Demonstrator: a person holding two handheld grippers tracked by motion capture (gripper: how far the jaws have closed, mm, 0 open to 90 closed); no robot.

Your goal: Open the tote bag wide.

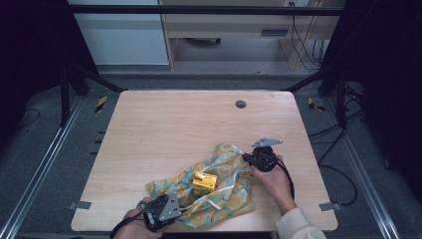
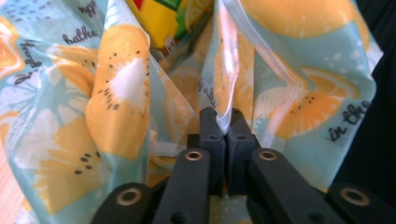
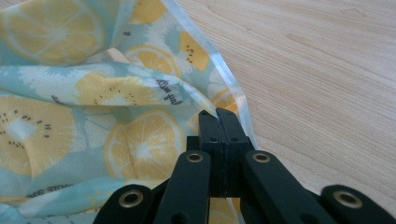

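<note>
The fruit-print bag (image 1: 219, 186) lies crumpled on the near half of the wooden surface (image 1: 189, 124), right of the middle, its long axis running slantwise from the near-left corner of the cloth up toward the far right. It is pale blue-green plastic printed with yellow lemon slices and kiwi halves, and short lines of dark cursive run between the fruits; in the left gripper view one reads "in the" (image 2: 348, 123) at the right edge, while the other scraps are folded or upside down and I cannot make them out for sure. A clear strip (image 3: 229, 79) borders the bag's edge. Inside the open folds sits a small yellow carton (image 1: 205, 182) with red and green print on it, its lettering too small to read. The left claw (image 2: 223, 122) is closed on a fold of the clear edge at the bag's near-left end, the jaws pressed together with the film pinched between them. The right claw (image 3: 218, 121) is likewise clamped on the bag's rim at the far-right end, jaws tight against each other over the cloth. A hand (image 1: 272, 181) with a light sleeve holds that gripper. A small grey disc (image 1: 241, 104) sits in the surface near its far edge, well apart from the bag.
</note>
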